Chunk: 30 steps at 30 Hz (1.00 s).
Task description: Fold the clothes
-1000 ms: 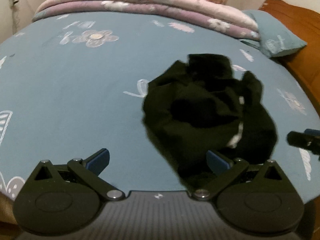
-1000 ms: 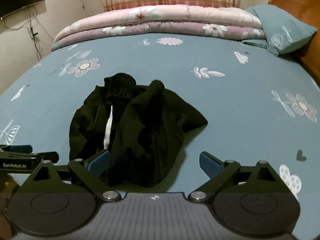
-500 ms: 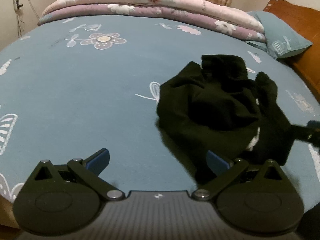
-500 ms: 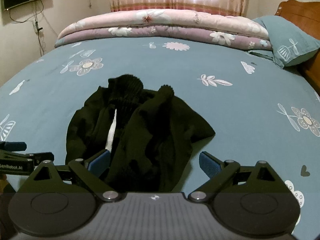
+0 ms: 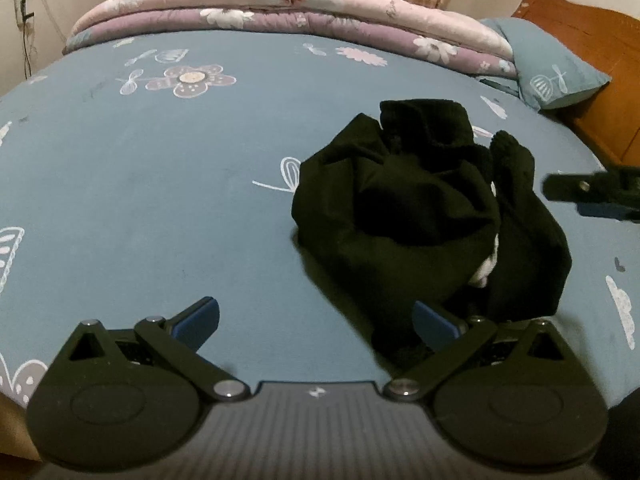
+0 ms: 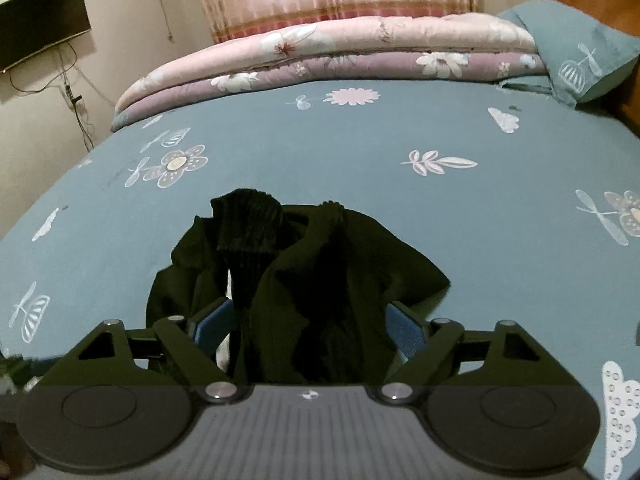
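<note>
A crumpled black garment [image 5: 420, 216] with a bit of white label showing lies on the blue flowered bed sheet [image 5: 160, 200]. My left gripper [image 5: 316, 320] stands open just before the garment's near left edge, its right pad [image 5: 434, 322] close to the cloth and nothing between the pads. In the right wrist view the garment [image 6: 304, 276] fills the gap of my right gripper [image 6: 308, 324]. Its jaws are closing, with the cloth between the blue pads [image 6: 404, 328], which stand apart on either side of it. The right gripper's finger [image 5: 592, 194] shows at the right edge of the left wrist view.
A folded pink and purple quilt [image 6: 340, 56] lies across the far end of the bed. A blue pillow [image 5: 556, 76] leans on the wooden headboard [image 5: 592, 52] at the right. A dark screen [image 6: 40, 36] hangs on the left wall.
My right gripper has moved forward over the near part of the garment and its jaws have narrowed around the cloth. The left gripper has stayed put and open.
</note>
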Motion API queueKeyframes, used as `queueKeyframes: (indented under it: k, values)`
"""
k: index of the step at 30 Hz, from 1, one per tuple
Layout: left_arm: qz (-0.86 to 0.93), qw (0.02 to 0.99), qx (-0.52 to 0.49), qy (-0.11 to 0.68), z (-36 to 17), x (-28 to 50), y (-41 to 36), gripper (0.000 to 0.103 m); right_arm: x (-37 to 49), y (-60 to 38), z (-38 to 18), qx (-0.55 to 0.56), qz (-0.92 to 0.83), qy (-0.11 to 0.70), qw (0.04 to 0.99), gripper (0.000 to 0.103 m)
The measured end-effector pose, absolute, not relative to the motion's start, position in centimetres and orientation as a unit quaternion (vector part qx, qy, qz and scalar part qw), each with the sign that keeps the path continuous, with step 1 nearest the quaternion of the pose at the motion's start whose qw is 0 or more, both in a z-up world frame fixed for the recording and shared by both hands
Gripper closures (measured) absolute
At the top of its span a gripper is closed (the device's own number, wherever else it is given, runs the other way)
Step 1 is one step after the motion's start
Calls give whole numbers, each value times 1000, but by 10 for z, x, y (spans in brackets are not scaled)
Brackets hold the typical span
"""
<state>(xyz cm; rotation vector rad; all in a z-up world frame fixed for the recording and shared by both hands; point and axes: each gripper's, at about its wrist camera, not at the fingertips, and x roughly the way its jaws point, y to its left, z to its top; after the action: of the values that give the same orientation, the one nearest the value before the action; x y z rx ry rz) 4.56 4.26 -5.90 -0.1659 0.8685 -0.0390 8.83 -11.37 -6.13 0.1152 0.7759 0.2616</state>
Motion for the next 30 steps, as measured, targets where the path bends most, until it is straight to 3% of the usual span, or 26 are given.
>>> queueKeyframes:
  k: [13,17,22,25,26,30]
  values:
    - [-22,897,-70,436,-51,43,37,1,115,-96,-67,44,110,413,903,18]
    - [-24,899,-65,432,-50,41,36,1,124,-100,-77,65,109,429,894,34]
    - [-22,900,-66,431,-50,40,38,1,124,-100,-82,79,118,430,891,47]
    - [-22,899,-69,432,-51,41,39,1,125,-103,-82,95,124,438,886,71]
    - [-22,899,-68,432,-51,41,38,1,125,-106,-83,107,127,440,882,89]
    - [-22,899,-69,432,-51,40,38,1,115,-118,-78,116,119,429,888,92]
